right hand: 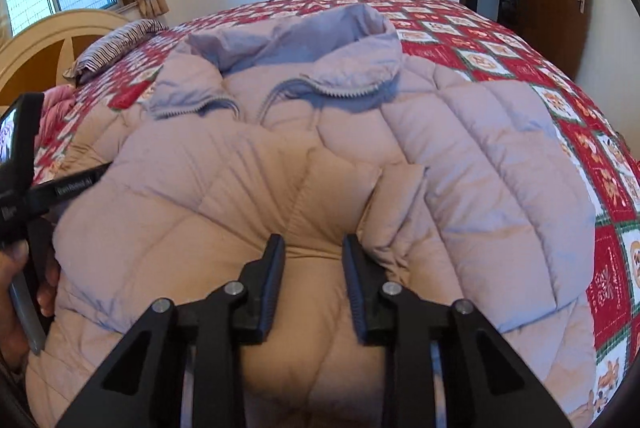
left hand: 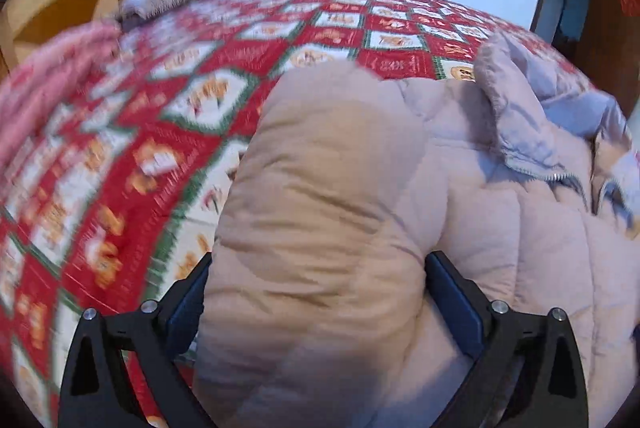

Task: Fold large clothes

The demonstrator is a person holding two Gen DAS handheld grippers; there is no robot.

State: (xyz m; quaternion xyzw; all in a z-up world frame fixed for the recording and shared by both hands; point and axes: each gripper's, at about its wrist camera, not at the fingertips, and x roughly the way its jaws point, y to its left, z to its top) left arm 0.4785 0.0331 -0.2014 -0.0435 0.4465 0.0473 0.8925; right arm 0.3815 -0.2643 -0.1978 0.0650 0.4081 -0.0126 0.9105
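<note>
Left wrist view: the left gripper (left hand: 316, 304) has its jaws spread as wide as they go, one on each side of a thick puffed sleeve (left hand: 320, 187) of the pale pink down jacket (left hand: 520, 228). The sleeve fills the gap, but the picture is smeared by motion, so whether the pads actually press on the padding is hard to say; it reads as released, straddling the sleeve, not clamping it. The wide spread suits the bulk of the padding: anything narrower would not get around it. The jacket lies on the bed's red, white and green patchwork quilt (left hand: 224, 67), with its collar and zip toward the right of this view.

Right wrist view: the jacket (right hand: 480, 155) is spread front-up across the quilt (right hand: 612, 187), hood (right hand: 304, 35) pointing toward the far edge of the bed, a striped pillow (right hand: 120, 43) by the headboard. The right gripper (right hand: 314, 252) hovers low over the chest panel, jaws partly apart with only flat fabric beneath and nothing pinched between them. At the left edge a hand (right hand: 16, 292) holds the other tool against the folded-in sleeve. Laid flat like this, the jacket is probably having its sleeves brought inward first.
</note>
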